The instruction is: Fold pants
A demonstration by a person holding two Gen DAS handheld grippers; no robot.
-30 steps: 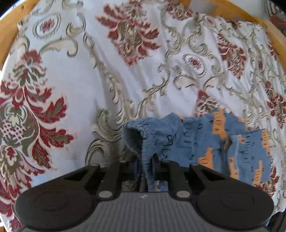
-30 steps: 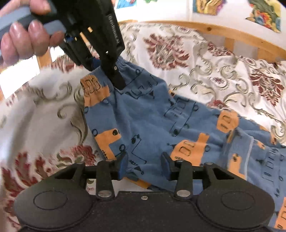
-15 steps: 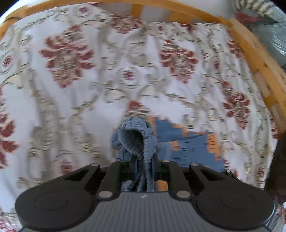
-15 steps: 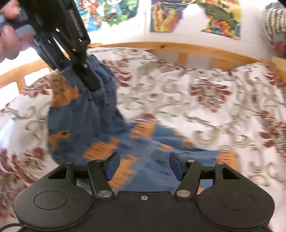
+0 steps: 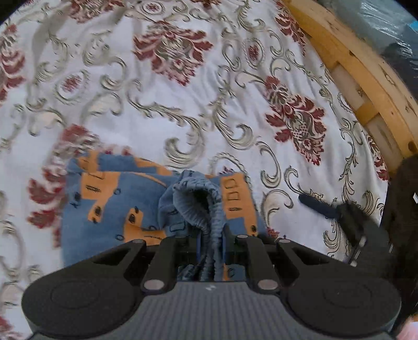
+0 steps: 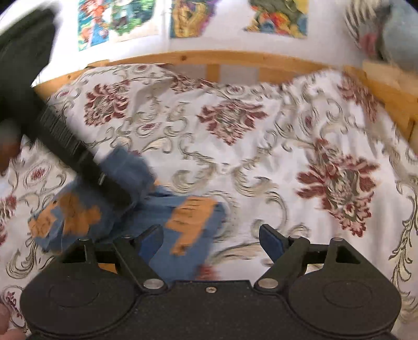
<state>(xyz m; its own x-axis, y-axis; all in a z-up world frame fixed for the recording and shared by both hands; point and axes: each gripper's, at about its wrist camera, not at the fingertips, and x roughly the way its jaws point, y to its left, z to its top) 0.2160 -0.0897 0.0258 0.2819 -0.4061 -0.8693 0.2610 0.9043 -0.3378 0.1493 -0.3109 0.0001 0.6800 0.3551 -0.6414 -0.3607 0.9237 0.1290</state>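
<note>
Floral bedspread (image 6: 235, 146), wooden bedframe (image 6: 214, 58), 3 posters (image 6: 193, 17).

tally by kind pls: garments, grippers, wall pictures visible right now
Garments: 1, the blue cotton pants with orange print, waistband pinched in the left gripper.
Grippers: 2, that one and the open right gripper.
Wall pictures: 3, colourful paper pictures above the wooden bed rail.
Total: 6.

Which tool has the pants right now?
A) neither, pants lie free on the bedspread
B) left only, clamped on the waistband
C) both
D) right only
B: in the left wrist view the left tool is shut on the ribbed waistband of the pants, while the right tool stands wide open with nothing between its fingers, just above the cloth.
</note>
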